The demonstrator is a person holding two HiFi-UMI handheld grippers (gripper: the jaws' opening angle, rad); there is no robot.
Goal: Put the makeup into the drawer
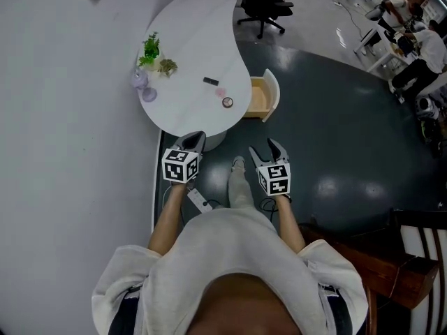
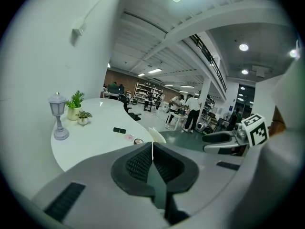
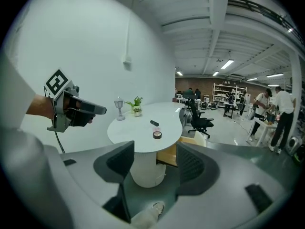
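The compact (image 1: 228, 102) lies on the table (image 1: 188, 26) just left of the drawer (image 1: 260, 98), plants (image 1: 151, 51) farther left.

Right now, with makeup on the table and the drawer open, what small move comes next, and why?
Probably ease the open right gripper forward to the round brown compact on the white curved table. Its jaws stand apart and empty, the compact lies nearest the open wooden drawer, and the left gripper is shut.

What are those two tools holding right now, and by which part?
Nothing. The left tool is shut with nothing in it, and the right tool is open and empty. The makeup lies on the table, apart from both.
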